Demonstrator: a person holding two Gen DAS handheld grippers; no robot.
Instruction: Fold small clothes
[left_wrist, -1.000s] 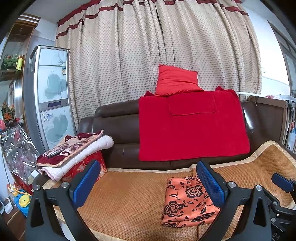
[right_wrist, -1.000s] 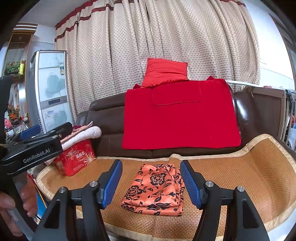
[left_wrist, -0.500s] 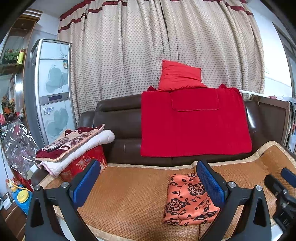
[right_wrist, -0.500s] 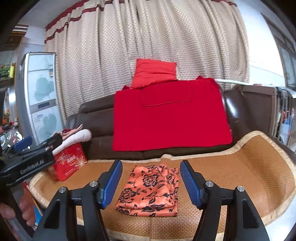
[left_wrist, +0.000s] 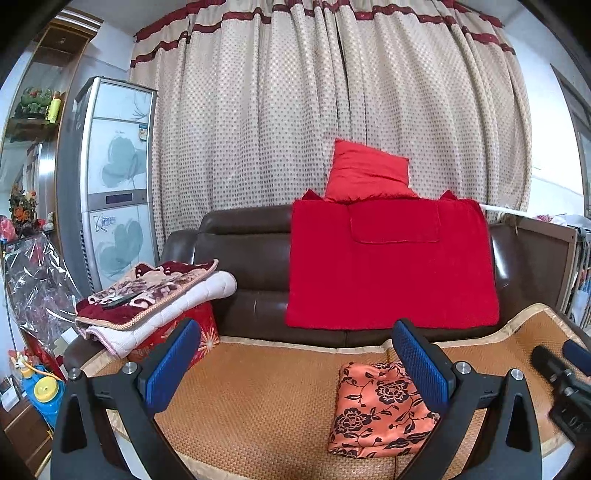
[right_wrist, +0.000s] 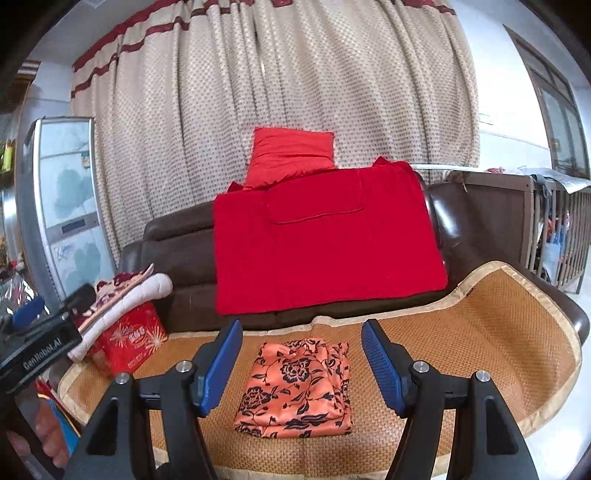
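A folded orange garment with black flowers (left_wrist: 380, 410) (right_wrist: 299, 387) lies flat on the woven mat (left_wrist: 258, 387) that covers the sofa seat. My left gripper (left_wrist: 295, 328) hangs open above the mat, with the garment below its right finger and nothing between its blue pads. My right gripper (right_wrist: 302, 326) hovers over the garment without touching it; its jaws are opening and hold nothing. In each wrist view the other gripper shows at the edge: the right gripper (left_wrist: 565, 369) and the left gripper (right_wrist: 37, 343).
A red blanket (left_wrist: 391, 266) hangs over the brown sofa back, with a red pillow (left_wrist: 369, 173) on top. Folded quilts (left_wrist: 155, 295) rest on a red box (right_wrist: 129, 339) at the seat's left end. A tall cabinet (left_wrist: 114, 184) stands left, a wooden crib (right_wrist: 546, 229) right.
Both grippers have lifted a little away from the seat, and the right wrist view has tilted. The garment has stayed folded in the same spot on the mat.
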